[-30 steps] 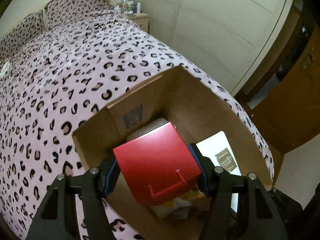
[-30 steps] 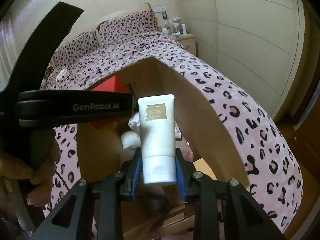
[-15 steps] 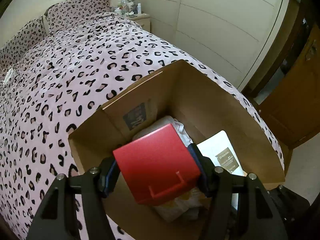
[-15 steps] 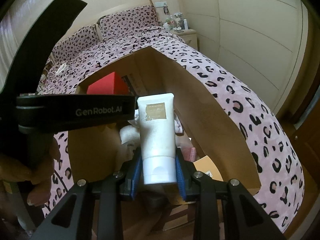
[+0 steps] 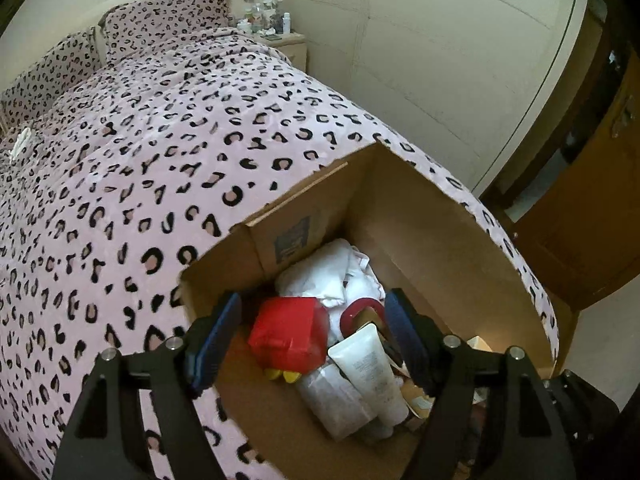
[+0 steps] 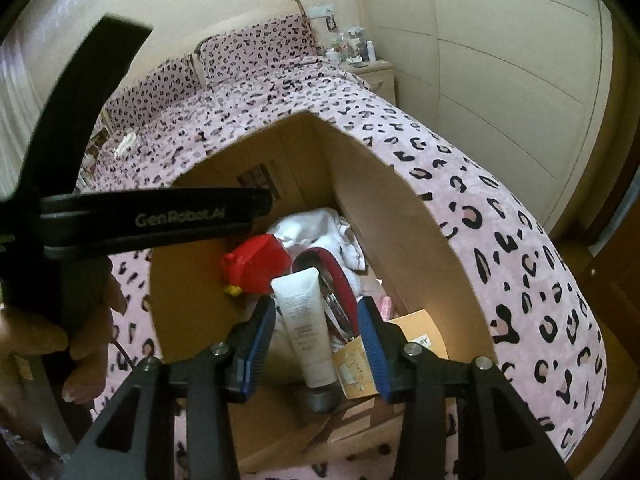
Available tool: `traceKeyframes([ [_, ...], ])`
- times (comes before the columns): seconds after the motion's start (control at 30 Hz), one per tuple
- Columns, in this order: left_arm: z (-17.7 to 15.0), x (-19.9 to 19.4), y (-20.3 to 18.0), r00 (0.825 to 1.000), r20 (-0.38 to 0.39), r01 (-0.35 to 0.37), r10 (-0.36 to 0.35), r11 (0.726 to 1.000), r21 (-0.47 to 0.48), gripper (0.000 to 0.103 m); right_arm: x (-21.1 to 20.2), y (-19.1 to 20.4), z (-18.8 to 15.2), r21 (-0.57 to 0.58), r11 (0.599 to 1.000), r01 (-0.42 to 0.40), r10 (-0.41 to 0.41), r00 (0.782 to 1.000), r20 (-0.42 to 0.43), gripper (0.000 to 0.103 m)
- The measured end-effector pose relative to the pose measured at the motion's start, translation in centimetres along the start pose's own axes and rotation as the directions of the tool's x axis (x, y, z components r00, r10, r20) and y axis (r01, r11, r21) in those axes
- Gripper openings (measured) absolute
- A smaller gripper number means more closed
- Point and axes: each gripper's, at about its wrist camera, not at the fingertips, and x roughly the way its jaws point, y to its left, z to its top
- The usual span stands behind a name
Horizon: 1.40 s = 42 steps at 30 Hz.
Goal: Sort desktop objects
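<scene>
An open cardboard box (image 5: 420, 216) stands on the leopard-print bed. Inside lie a red box (image 5: 288, 334), a white tube (image 5: 370, 368), white cloth (image 5: 332, 272) and a red ring-shaped item (image 5: 360, 310). My left gripper (image 5: 312, 340) is open above the box, empty, with the red box lying below between its fingers. In the right wrist view my right gripper (image 6: 316, 336) is open and empty above the white tube (image 6: 306, 320), which lies in the cardboard box (image 6: 384, 216) next to the red box (image 6: 256, 264).
The pink leopard-print bedspread (image 5: 140, 140) surrounds the box. A nightstand with bottles (image 5: 276, 36) stands at the bed's head. A wooden door (image 5: 592, 208) is at the right. The left gripper's body and a hand (image 6: 80, 248) fill the left of the right wrist view.
Both grippers have opened. The red box has dropped from the left gripper and the white tube from the right gripper into the cardboard box.
</scene>
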Motion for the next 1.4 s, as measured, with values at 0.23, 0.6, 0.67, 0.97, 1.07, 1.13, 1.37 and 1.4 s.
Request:
traceKeyframes([
  [0.23,-2.0,-4.5,0.1,0.996,0.05,-0.07,0.07,0.998,-0.006,0.085,-4.7,-0.7,-0.1,0.018,0.999,0.035,-0.035,0.998,0.053,0.045],
  [0.6,-9.4,-9.0,-1.8,0.987,0.061,-0.148,0.149,0.989,-0.028,0.091,-7.9,-1.8,-4.2,0.012,0.993,0.119,-0.119,0.993,0.019,0.046],
  [0.67,-10.7,-9.2,-2.1,0.988,0.048,-0.147,0.148,0.989,-0.035,0.092,-8.0,-1.9,-5.0,0.019,0.992,0.123,-0.124,0.992,0.007,0.046],
  [0.97,-13.4,-9.2,-3.4,0.989,0.031,-0.14,0.141,0.989,-0.046,0.092,-7.1,-2.9,-7.2,0.041,0.987,0.152,-0.15,0.987,-0.053,0.046],
  [1.07,-13.5,-9.1,-3.7,0.99,0.031,-0.138,0.14,0.99,-0.041,0.092,-6.9,-2.8,-7.2,0.023,0.987,0.159,-0.158,0.986,-0.055,0.046],
  [1.13,-13.5,-9.2,-3.8,0.988,0.034,-0.146,0.148,0.988,-0.041,0.092,-6.8,-2.8,-7.1,0.016,0.985,0.172,-0.171,0.984,-0.053,0.046],
  [1.37,-13.1,-9.0,-3.9,0.988,0.035,-0.145,0.147,0.988,-0.052,0.092,-6.2,-2.7,-6.3,0.005,0.986,0.167,-0.166,0.985,-0.046,0.046],
  [1.4,-13.1,-8.9,-3.9,0.988,0.035,-0.146,0.148,0.988,-0.054,0.092,-6.1,-2.6,-6.2,0.003,0.986,0.169,-0.169,0.985,-0.045,0.046],
])
